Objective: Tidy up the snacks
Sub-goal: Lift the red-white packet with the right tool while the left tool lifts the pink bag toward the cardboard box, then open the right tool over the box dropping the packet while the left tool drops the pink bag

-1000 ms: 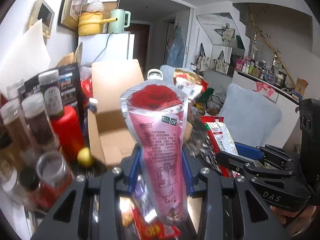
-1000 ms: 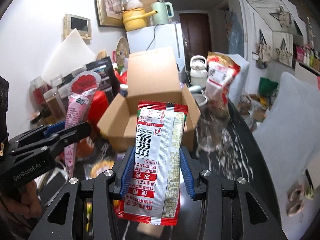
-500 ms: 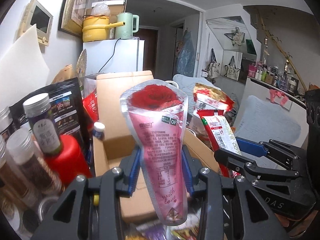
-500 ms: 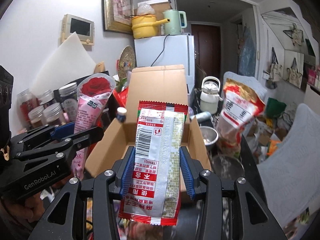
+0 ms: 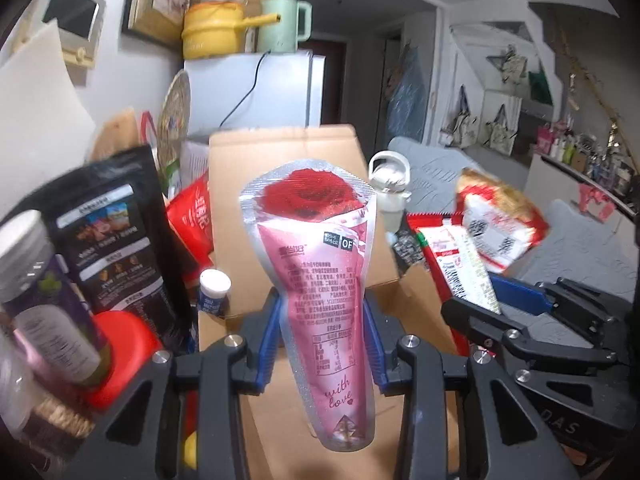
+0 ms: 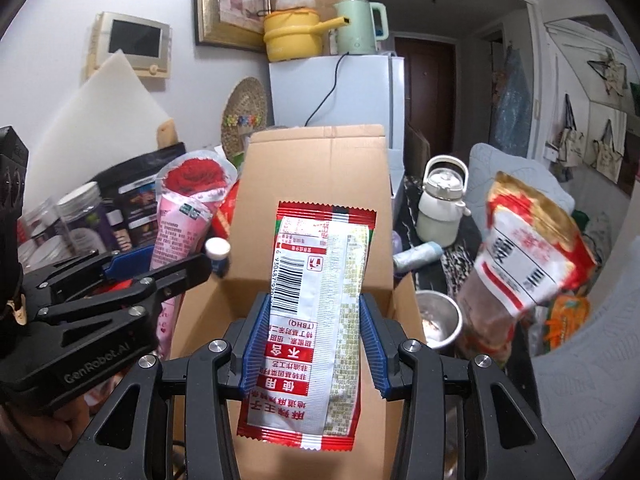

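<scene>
1. The left gripper (image 5: 322,344) is clamped on a pink pouch (image 5: 320,280) with a rose print, blue pads pressing both sides of its narrow lower half; the pouch stands upright over the front of the box (image 5: 288,184).
2. The right gripper (image 6: 310,344) is closed on a red and white packet (image 6: 316,312), held upright with its barcode facing the camera, also above the box (image 6: 316,176).
3. The cardboard box is open, its back flap standing up; the packets hide most of the inside, and what shows is bare cardboard.
4. Left of the box stand a small white-capped bottle (image 5: 215,290), a black bag (image 5: 116,248), a red lid (image 5: 122,356) and jars (image 5: 36,292).
5. Right of it are a steel bowl (image 6: 438,318), a white kettle (image 6: 442,204) and a large red-and-gold bag (image 6: 528,256).
6. Behind stands a white fridge (image 6: 332,92) carrying a yellow pot (image 6: 294,34) and a green kettle (image 6: 360,26); a framed picture (image 6: 230,0) hangs on the wall.
</scene>
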{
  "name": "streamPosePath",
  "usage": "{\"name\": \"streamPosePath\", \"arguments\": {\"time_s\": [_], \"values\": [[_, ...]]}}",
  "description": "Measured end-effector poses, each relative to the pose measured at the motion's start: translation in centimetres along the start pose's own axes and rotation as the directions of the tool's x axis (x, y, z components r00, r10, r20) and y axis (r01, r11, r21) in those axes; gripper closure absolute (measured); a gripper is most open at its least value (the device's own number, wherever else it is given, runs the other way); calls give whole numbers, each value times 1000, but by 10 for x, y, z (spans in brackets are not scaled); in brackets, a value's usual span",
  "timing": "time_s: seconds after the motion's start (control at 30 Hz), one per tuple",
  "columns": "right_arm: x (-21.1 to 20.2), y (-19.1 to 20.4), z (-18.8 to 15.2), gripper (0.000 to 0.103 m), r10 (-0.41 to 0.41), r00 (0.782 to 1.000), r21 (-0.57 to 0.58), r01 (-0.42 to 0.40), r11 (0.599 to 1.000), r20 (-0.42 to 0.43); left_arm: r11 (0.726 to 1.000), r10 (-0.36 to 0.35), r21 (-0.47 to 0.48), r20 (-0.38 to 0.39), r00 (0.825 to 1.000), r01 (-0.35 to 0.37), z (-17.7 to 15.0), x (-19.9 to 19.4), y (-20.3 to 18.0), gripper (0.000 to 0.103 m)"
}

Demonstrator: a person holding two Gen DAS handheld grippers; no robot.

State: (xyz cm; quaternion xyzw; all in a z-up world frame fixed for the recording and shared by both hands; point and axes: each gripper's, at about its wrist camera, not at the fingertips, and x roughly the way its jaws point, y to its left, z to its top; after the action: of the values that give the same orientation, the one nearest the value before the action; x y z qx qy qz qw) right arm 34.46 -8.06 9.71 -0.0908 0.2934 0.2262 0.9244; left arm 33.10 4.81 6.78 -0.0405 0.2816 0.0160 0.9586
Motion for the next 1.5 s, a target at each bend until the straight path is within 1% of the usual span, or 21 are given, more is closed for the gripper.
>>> {"name": "streamPosePath", "arguments": {"time_s": [0.13,0.23,0.4,0.53,0.63,0.67,0.73,0.8,0.83,0.87,0.93,1.03,1.1,1.13,1.17,1.2,1.5], "values": [[29,-2,6,60,5,1000,-17,-6,1000,-30,1000,16,-12,-65,998,-17,-2,32,8,66],[51,-6,6,60,-12,997,-19,11,1000,-70,999,37,-9,-124,992,-39,-6,57,13,66],[79,-10,3,60,-4,989,-6,3,1000,-145,998,51,-20,-193,980,-56,-12,81,19,66],[93,-17,3,59,30,981,31,-25,999,-193,997,60,-32,-241,969,-70,-15,97,25,66],[103,-21,3,59,36,971,49,-25,999,-236,996,61,-45,-256,965,-75,-16,104,30,66],[106,-22,3,58,35,967,54,-22,998,-254,996,62,-44,-261,963,-76,-17,106,31,62],[110,-24,3,56,29,962,61,-13,998,-273,996,60,-42,-275,960,-75,-17,110,30,61],[112,-26,2,48,15,958,64,4,998,-286,995,77,-38,-301,950,-93,-17,114,30,59],[112,-27,2,42,6,957,65,14,998,-288,994,88,-35,-309,947,-103,-18,116,30,55],[111,-28,2,41,-8,957,65,29,997,-291,993,98,-33,-319,943,-114,-18,117,31,55],[110,-29,2,40,-21,955,61,41,997,-295,992,105,-36,-329,938,-124,-18,119,31,55],[107,-29,1,40,-41,952,57,61,996,-303,990,123,-30,-325,937,-141,-18,117,29,54],[104,-29,1,40,-53,951,52,72,996,-305,989,134,-18,-320,938,-147,-16,114,25,50],[102,-29,1,40,-61,951,50,80,996,-305,989,135,-16,-316,939,-148,-16,110,25,37],[101,-28,1,40,-65,950,48,84,995,-304,989,136,-15,-311,941,-148,-16,107,24,20],[98,-28,1,41,-68,951,48,86,995,-303,989,136,-14,-300,944,-147,-14,103,22,16],[66,-23,12,41,-92,961,46,107,993,-262,991,128,-5,-243,961,-133,-1,69,10,15]]}}
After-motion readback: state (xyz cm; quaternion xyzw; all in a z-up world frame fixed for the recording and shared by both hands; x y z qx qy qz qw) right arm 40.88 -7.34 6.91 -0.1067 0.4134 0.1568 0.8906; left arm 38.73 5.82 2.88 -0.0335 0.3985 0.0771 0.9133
